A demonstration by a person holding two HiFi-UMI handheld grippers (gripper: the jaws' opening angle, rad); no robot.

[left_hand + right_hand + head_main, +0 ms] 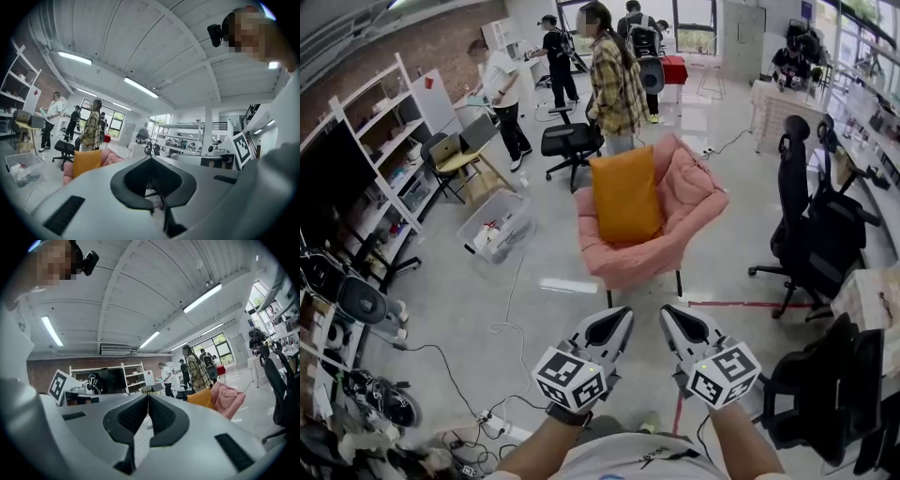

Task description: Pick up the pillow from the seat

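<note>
An orange pillow point(625, 195) is seen standing upright on the seat of a pink armchair point(698, 202), leaned against its backrest. Much of the seat and backrest is covered by it. The left gripper point(624, 315) and the right gripper point(668, 313) are held low and side by side, well apart from the armchair. Both pairs of jaws are closed tip to tip, and nothing is caught between them. In each gripper view the pillow's lower part is cut off by the gripper's own body, so only its top is shown. The legs of a person in a plaid shirt point(614, 80) are hidden behind the armchair. Black office chairs point(811, 225) at the right are partly cropped by the frame edge.
</note>
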